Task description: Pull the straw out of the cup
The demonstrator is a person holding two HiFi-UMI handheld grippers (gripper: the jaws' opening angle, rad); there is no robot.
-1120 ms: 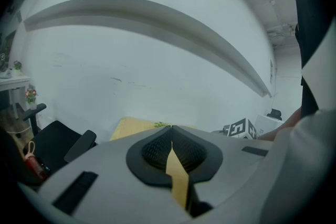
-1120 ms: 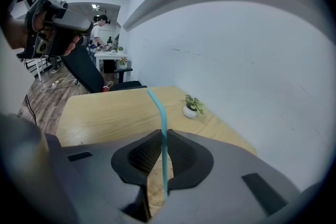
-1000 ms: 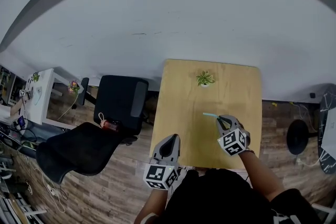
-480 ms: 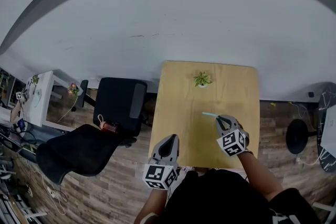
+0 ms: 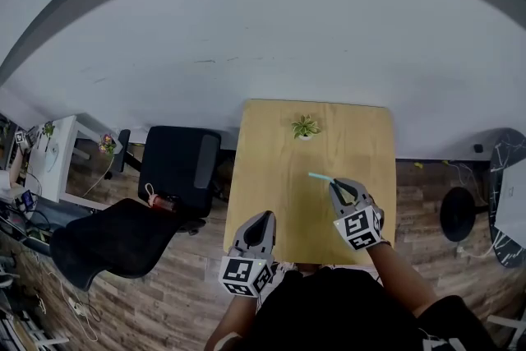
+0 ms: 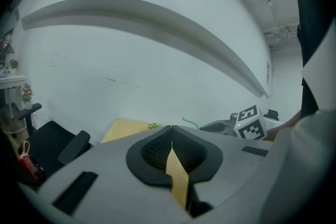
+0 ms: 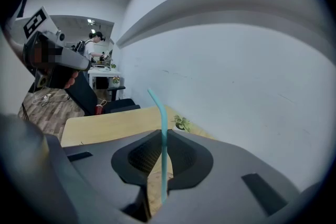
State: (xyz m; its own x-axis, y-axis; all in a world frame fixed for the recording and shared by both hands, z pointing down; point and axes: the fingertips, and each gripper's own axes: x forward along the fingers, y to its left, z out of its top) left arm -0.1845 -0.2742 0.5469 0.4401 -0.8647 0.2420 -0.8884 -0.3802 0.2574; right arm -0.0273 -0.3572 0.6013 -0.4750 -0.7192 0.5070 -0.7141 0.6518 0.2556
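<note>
R gripper (image 5: 335, 187) fingers clenched on teal straw (image 7: 164, 149), over right-near bench (image 5: 267, 177); no cup visible in any view. L gripper (image 6: 171, 132) clenched, empty, at near edge. Risk: thin, slick straw could pivot or slip free if hand jerks; hard pinch may crease it.

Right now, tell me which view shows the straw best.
The right gripper view: the teal straw stands close up, pinched in the right gripper's shut jaws, bent tip visible. The head view shows a short teal piece; the left gripper view, a tiny sliver.
</note>
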